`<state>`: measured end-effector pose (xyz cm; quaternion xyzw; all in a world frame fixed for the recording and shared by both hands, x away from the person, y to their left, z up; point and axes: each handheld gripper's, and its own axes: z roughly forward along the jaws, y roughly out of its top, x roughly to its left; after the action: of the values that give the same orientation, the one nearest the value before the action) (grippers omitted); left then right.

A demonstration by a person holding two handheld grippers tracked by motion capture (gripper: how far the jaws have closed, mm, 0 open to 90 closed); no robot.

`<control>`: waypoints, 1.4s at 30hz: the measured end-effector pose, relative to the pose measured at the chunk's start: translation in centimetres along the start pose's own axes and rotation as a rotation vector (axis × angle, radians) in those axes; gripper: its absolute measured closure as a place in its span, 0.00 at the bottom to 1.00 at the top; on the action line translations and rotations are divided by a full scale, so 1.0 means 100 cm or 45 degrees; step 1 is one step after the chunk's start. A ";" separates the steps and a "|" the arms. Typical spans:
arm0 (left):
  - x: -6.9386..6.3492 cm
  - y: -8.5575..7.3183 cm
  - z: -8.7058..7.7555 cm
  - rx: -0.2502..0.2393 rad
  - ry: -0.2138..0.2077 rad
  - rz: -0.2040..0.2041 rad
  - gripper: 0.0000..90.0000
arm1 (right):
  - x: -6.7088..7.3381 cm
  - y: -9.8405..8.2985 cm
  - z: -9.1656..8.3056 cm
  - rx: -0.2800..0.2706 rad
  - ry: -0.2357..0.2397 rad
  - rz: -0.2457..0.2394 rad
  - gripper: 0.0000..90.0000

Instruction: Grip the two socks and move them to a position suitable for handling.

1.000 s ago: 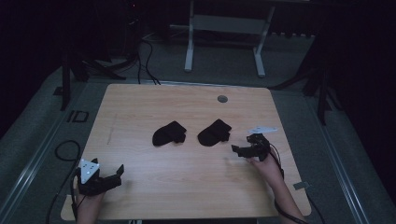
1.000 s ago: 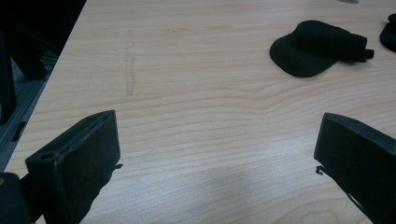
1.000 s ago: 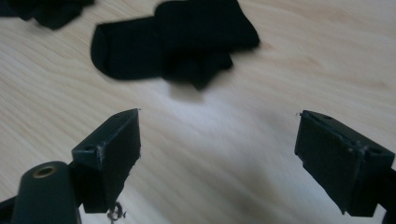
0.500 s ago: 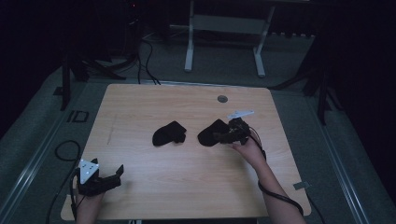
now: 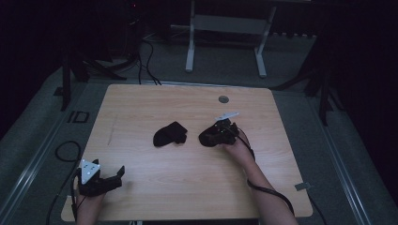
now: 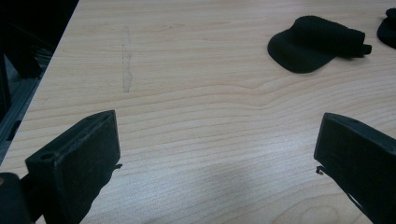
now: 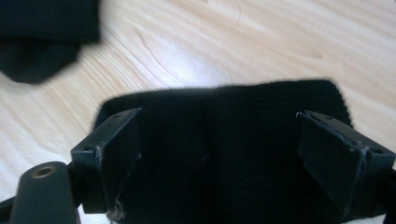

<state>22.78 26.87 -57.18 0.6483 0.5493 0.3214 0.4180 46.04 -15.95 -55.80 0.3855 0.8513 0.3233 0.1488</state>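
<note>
Two black socks lie mid-table. The left sock (image 5: 170,134) lies alone; it is also up and to the right in the left gripper view (image 6: 315,43). My right gripper (image 5: 218,133) is down on the right sock (image 5: 204,139). In the right gripper view it (image 7: 219,135) is open, its jaws spread on either side of this ribbed sock (image 7: 224,158), and the other sock (image 7: 42,37) is at the upper left. My left gripper (image 5: 114,176) rests at the table's front left, open (image 6: 219,140) with bare wood between its jaws.
The wooden table (image 5: 141,108) has a round grey cable port (image 5: 223,99) near its back edge. A faint pencil-like mark (image 6: 126,60) runs along the wood at the left. Cables and a stand's legs (image 5: 225,47) lie on the floor behind the table.
My right gripper has moved left from the table's right side onto the right sock, jaws now straddling it. The left gripper and the left sock have stayed put.
</note>
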 end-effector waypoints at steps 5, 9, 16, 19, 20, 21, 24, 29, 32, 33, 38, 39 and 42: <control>0.001 0.000 -0.001 -0.001 0.004 -0.005 0.01 | 0.007 -0.006 0.002 -0.018 -0.050 -0.043 0.15; 0.000 0.000 0.000 0.000 0.005 -0.004 0.01 | 0.009 -0.006 0.001 -0.017 -0.065 -0.036 0.17; 0.000 0.000 0.000 0.004 0.006 -0.001 0.01 | 0.010 -0.007 -0.004 -0.040 -0.104 -0.015 0.44; 0.000 0.000 0.000 0.006 0.006 -0.003 0.01 | 0.015 -0.007 -0.006 -0.042 -0.164 -0.025 0.77; 0.000 0.000 0.000 0.007 0.007 -0.003 0.01 | 0.016 -0.007 -0.006 -0.038 -0.183 -0.038 0.80; 0.000 0.000 0.000 0.007 0.007 -0.003 0.01 | 0.016 -0.007 -0.006 -0.038 -0.183 -0.038 0.80; 0.000 0.000 0.000 0.003 0.006 0.000 0.01 | 0.018 -0.003 -0.012 -0.026 -0.129 0.017 0.85; 0.000 0.000 -0.001 -0.004 0.005 -0.010 0.01 | 0.028 -0.003 -0.030 -0.076 -0.115 -0.009 0.86; 0.000 0.001 -0.001 -0.006 0.001 -0.011 0.01 | 0.033 -0.008 -0.041 -0.094 -0.098 -0.014 0.86; 0.000 0.001 -0.001 -0.006 0.001 -0.011 0.01 | 0.033 -0.008 -0.041 -0.094 -0.098 -0.014 0.86; -0.002 0.001 -0.002 -0.013 -0.007 -0.002 0.01 | 0.042 -0.023 -0.062 -0.114 -0.102 -0.014 0.86; -0.002 0.002 -0.003 -0.015 -0.012 -0.002 0.01 | 0.044 -0.026 -0.067 -0.111 -0.106 -0.012 0.87; -0.003 0.002 -0.003 -0.020 -0.016 0.004 0.01 | 0.049 -0.028 -0.088 -0.145 -0.139 -0.030 0.87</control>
<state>22.52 26.62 -56.85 0.6477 0.5432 0.3223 0.4260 36.81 -17.45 -51.06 0.3835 0.8266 0.3480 0.2203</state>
